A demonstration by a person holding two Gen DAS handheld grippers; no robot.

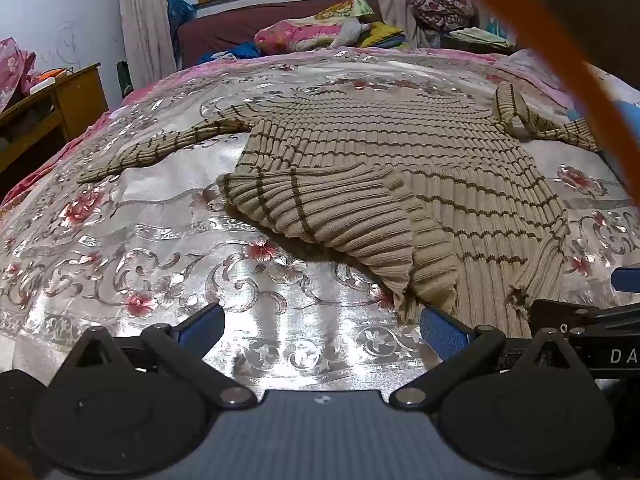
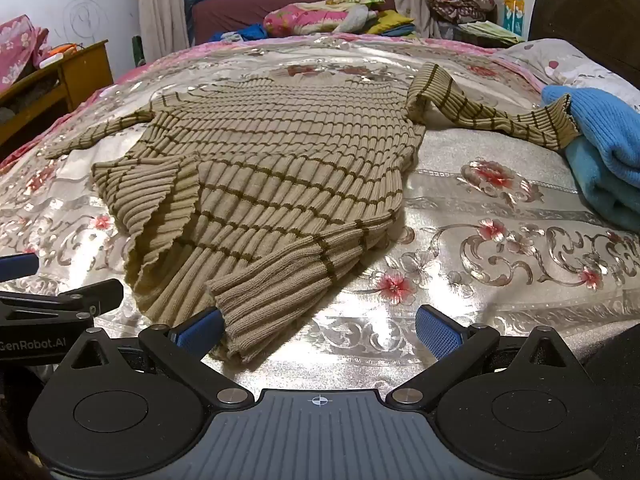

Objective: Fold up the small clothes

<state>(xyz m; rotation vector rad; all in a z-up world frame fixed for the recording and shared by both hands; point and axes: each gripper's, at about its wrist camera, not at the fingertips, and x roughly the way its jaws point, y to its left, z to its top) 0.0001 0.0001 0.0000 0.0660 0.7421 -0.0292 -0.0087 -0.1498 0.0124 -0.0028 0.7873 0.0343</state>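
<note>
Landmark: sweater (image 2: 256, 184), spread flat mid-bedspread (image 2: 480, 216). Right of sweater: bare strip of bedspread, passable, then blue folded clothes (image 2: 600, 148) block the far right; the sweater's right sleeve (image 2: 488, 114) runs across to them. Left of sweater: open bedspread (image 1: 120, 264), left sleeve (image 1: 160, 146) lying across it farther back. Beyond sweater: pile of bedding (image 2: 320, 16).

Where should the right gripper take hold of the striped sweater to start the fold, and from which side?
Grip the striped sweater at its near hem corner, which lies just ahead of the open right gripper, beside its left finger. Come in low from the near bed edge: the hem there is rumpled and lifted, so probably a finger can slide under.
</note>
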